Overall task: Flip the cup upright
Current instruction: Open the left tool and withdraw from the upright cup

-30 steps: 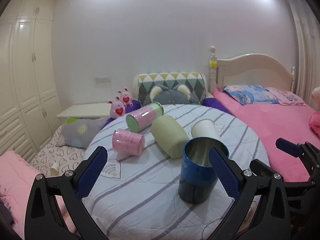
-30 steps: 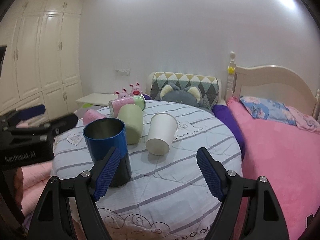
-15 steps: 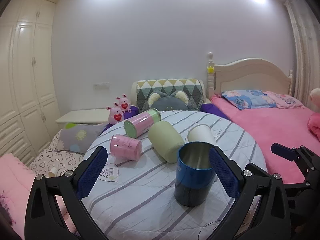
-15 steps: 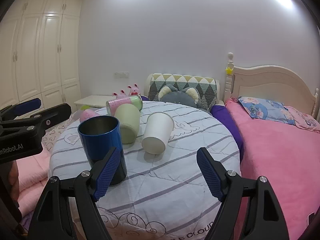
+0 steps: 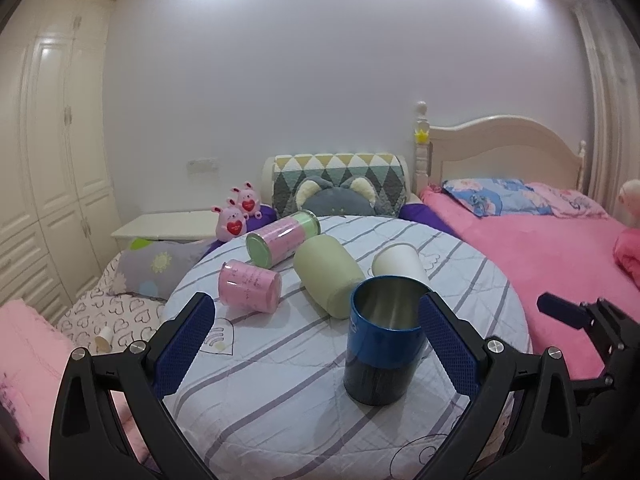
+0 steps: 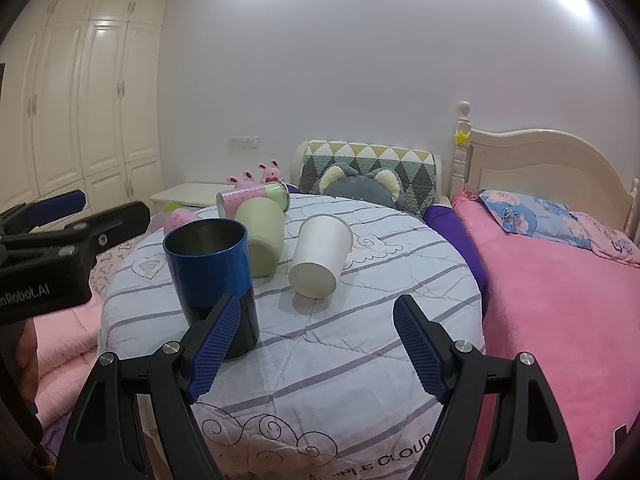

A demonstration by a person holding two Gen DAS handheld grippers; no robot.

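The blue cup is seen standing upright with its open mouth up on the round counter, so for this one the flip looks done. Just behind it, the green cup, the white cup, the pink cup and the pink and green can are seen lying on their sides, so they may be left to do. The left claw and the right claw are both held wide apart, and nothing is gripped.

Both wrist views low and near, facing the headboard wall across the shared round table.
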